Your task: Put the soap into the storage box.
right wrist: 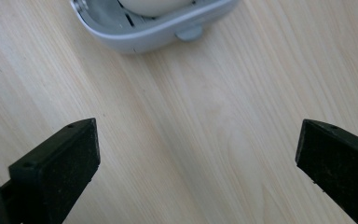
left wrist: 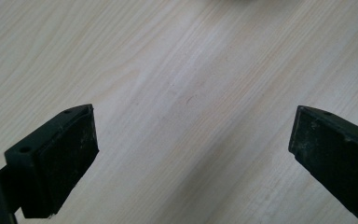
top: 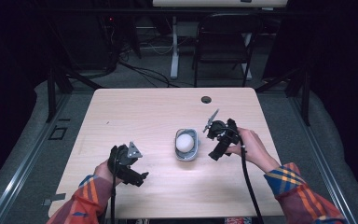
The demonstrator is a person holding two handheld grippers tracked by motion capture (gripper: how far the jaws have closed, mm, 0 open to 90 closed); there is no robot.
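A small grey holder (top: 187, 145) sits near the middle of the light wooden table (top: 121, 121), with a white egg (top: 185, 141) resting in it. Taking that holder as the landmark, the right gripper (top: 216, 154) stands just to its right in the high view, close to the holder but not touching it, held in a hand (top: 249, 144) whose plaid sleeve (top: 298, 186) comes in from the lower right. The left gripper (top: 140, 176) lies well off to the holder's lower left, nearer the person's edge of the table. The right gripper view adds what the high view cannot give: the holder's pale wall, a slot inside it and a small tab on its outer side, with the underside of the egg at the top edge, and both black jaws spread wide over bare wood with nothing between them. The left gripper view shows its own two jaws equally wide apart above plain wood grain, holding nothing.
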